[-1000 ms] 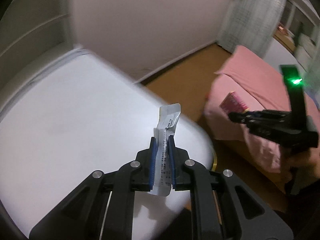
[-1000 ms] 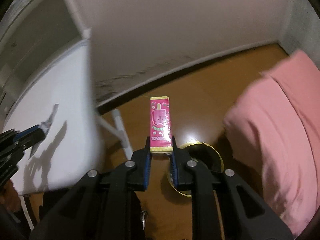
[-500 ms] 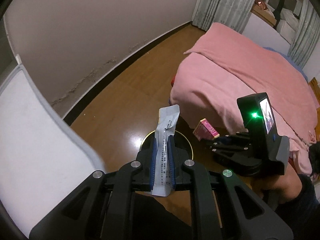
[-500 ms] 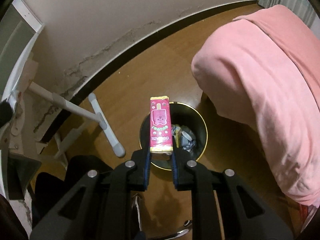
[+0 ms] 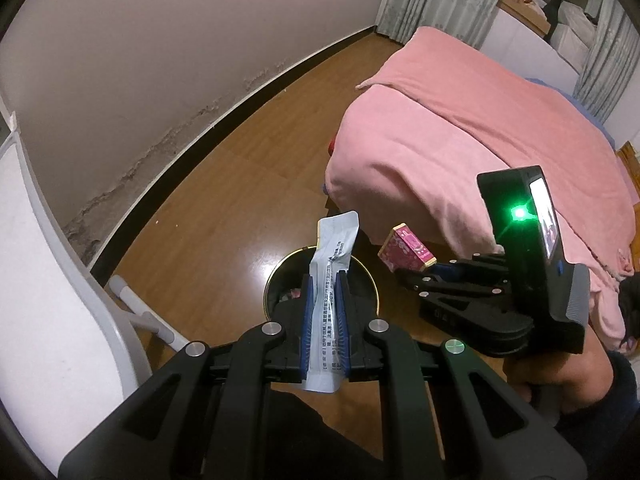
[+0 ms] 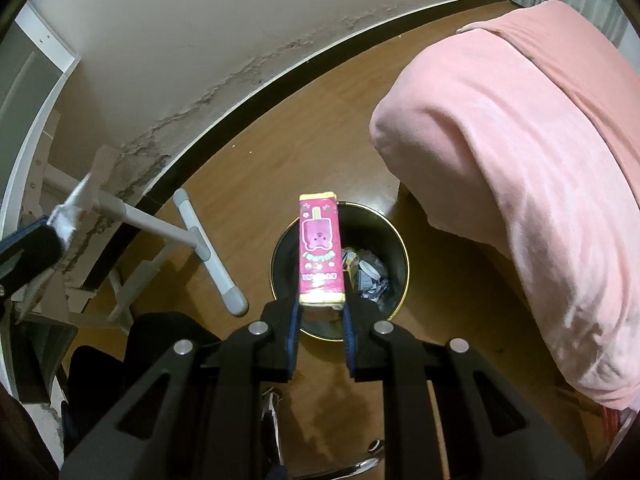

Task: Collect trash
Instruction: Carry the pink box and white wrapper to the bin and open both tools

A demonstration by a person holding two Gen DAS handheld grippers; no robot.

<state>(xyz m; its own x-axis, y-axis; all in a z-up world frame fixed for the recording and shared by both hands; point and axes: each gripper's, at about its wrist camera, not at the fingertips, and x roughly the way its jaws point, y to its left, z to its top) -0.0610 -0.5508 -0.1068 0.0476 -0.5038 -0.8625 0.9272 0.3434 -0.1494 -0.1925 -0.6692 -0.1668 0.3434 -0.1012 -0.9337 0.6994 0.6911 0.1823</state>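
Note:
My left gripper [image 5: 325, 280] is shut on a long white wrapper [image 5: 333, 276] with small print, held over a black bin [image 5: 276, 284] with a gold rim on the wooden floor. To its right, the right gripper [image 5: 408, 270] carries a pink box [image 5: 405, 247] beside the bin. In the right wrist view, my right gripper [image 6: 320, 300] is shut on that pink ice-pop box [image 6: 320, 248], hanging above the same bin [image 6: 396, 256], which holds crumpled papers [image 6: 370, 272]. The left gripper with the wrapper [image 6: 70, 210] shows at the left edge.
A bed under a pink blanket [image 5: 480, 120] stands close to the right of the bin. A white table [image 5: 36, 280] with white legs [image 6: 204, 244] is on the left. Dark clothing of the person [image 6: 160, 344] fills the foreground. The wall with its dark skirting [image 6: 280, 76] runs behind.
Both grippers swung away from the white table and came down over the floor, so the bin now lies under them. Each still holds its piece; the last half second brought little movement.

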